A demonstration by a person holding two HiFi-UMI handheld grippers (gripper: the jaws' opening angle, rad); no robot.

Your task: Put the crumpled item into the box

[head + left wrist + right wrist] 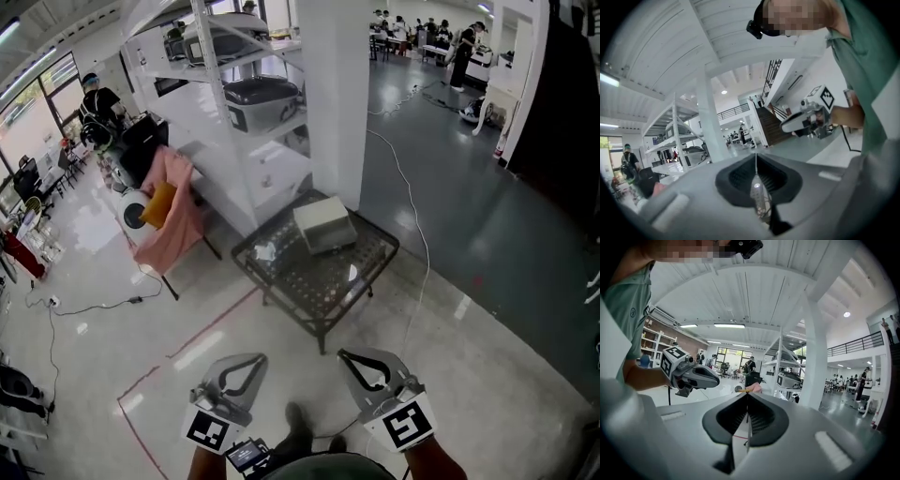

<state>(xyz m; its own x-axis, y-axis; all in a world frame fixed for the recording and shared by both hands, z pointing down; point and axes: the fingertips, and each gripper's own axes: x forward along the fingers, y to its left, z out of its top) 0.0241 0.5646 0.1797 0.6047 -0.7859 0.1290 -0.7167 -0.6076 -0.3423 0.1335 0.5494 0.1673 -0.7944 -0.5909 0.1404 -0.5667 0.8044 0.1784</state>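
I'm holding left tongs and right tongs closed and empty, well apart from the counter where the crumpled item is lying near the box, so nothing's done yet.

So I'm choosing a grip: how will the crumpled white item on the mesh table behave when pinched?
The crumpled item looks like thin wadded paper or cloth, so probably light and soft, squashing under a pinch. Its irregular shape makes rolling unlikely. On the open mesh table a push might snag it. Small in view, so its material is uncertain.
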